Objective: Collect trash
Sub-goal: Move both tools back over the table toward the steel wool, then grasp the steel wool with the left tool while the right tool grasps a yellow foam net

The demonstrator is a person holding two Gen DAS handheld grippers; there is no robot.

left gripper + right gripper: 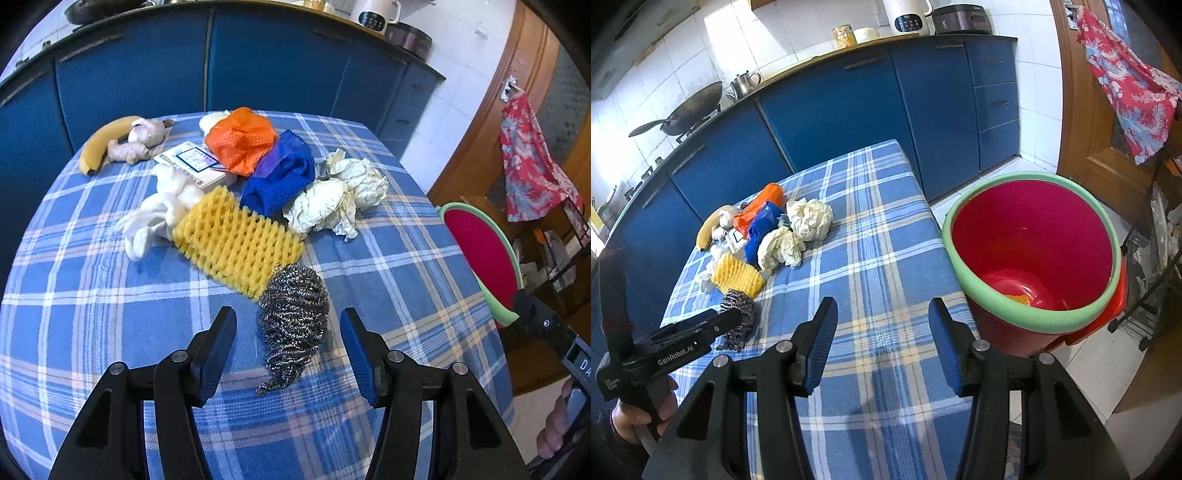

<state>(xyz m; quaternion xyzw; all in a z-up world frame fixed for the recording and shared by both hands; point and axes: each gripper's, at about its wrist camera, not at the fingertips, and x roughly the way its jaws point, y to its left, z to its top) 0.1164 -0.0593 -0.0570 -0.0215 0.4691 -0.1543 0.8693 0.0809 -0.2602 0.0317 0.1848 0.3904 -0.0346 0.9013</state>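
A steel wool scrubber lies on the plaid tablecloth. My left gripper is open with a finger on each side of it, and neither pad touches it. Behind the scrubber sit a yellow foam net, crumpled white paper, a blue cloth and an orange net. In the right wrist view my right gripper stands open and empty over the table's near right part. A red bucket with a green rim stands beside the table, and something yellow lies at its bottom.
A white glove, a small box, a banana, ginger and garlic lie at the pile's far left. Blue kitchen cabinets stand behind the table. A wire rack stands right of the bucket.
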